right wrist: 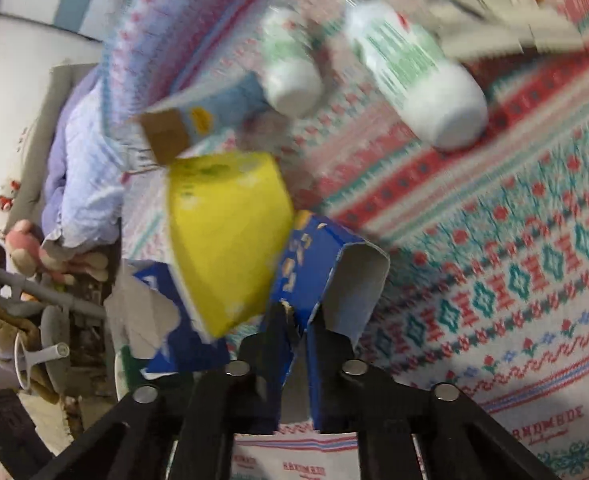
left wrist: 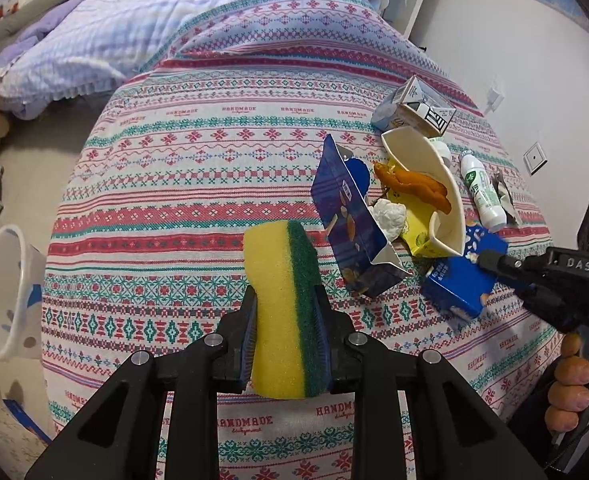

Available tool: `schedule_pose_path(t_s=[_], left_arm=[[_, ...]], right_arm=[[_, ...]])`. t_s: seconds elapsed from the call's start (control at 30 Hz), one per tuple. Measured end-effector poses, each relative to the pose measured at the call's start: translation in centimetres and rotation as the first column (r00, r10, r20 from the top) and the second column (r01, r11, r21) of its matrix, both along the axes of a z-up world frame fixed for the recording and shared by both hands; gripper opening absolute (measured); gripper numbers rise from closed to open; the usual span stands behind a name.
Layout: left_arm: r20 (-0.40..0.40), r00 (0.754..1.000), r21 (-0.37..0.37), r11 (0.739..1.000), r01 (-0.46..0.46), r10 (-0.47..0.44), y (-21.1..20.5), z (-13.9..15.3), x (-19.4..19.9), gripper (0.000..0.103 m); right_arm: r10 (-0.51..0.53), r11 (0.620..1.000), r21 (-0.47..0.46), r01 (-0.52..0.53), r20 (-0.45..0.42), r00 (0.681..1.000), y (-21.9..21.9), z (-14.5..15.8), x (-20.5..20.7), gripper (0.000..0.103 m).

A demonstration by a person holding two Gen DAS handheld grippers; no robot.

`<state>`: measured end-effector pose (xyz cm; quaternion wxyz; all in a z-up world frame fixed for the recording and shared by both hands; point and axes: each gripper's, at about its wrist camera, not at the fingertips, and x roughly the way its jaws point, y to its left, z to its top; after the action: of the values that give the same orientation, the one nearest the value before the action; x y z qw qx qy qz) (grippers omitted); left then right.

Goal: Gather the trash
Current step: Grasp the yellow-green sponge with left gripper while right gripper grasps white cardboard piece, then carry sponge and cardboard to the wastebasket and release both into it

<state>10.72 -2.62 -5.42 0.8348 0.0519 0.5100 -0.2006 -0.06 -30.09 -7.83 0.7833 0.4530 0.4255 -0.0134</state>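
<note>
In the left wrist view my left gripper (left wrist: 284, 300) is shut on a yellow and green sponge (left wrist: 282, 280), held above the patterned cloth. To its right lies a heap of trash: a torn dark blue carton (left wrist: 346, 220), a crushed yellow paper cup (left wrist: 426, 200) with orange peel (left wrist: 414, 186), and a crumpled tissue (left wrist: 388, 216). My right gripper (left wrist: 490, 258) comes in from the right onto a small blue box (left wrist: 462, 280). The right wrist view is blurred; there my right gripper (right wrist: 298, 320) is shut on the blue box (right wrist: 326, 264), with the yellow cup (right wrist: 226, 240) beside it.
A white dotted bin (left wrist: 2, 292) stands off the table's left edge. A green-and-white bottle (left wrist: 482, 192) and a grey milk carton (left wrist: 414, 108) lie behind the heap. A hand (left wrist: 574, 376) grips the right tool. Bedding (left wrist: 94, 40) is at the back left.
</note>
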Motion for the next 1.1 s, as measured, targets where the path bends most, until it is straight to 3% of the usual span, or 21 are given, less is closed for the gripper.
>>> schedule_pose_path(t_s=[0.27, 0.5, 0.6, 0.8, 1.1], left_arm=[[0.015, 1.000, -0.038, 0.999, -0.008, 0.008, 1.3, 0.7, -0.2, 0.027], [0.032, 0.998, -0.086, 0.995, -0.044, 0.047, 4.1, 1.7, -0.3, 0.027], [0.036, 0.997, -0.103, 0.992, -0.067, 0.071, 5.7, 1.9, -0.2, 0.027], [0.033, 0.993, -0.132, 0.985, -0.111, 0.117, 9.1, 2.0, 0.0, 0.027], [0.034, 0.975, -0.196, 0.958, -0.208, 0.219, 16.0, 2.6, 0.4, 0.027]], right_arm=[[0.010, 0.989, -0.146, 0.003, 0.085, 0.996, -0.3, 3.5, -1.5, 0.000], [0.049, 0.949, -0.313, 0.022, 0.218, 0.975, 2.6, 7.4, -3.8, 0.000], [0.071, 0.938, -0.345, 0.019, 0.247, 0.967, 4.2, 8.2, -4.2, 0.000], [0.076, 0.947, -0.322, 0.014, 0.263, 0.962, 5.8, 7.6, -4.9, 0.000], [0.206, 0.948, -0.307, -0.089, 0.374, 0.904, 12.0, 9.9, -4.0, 0.000]])
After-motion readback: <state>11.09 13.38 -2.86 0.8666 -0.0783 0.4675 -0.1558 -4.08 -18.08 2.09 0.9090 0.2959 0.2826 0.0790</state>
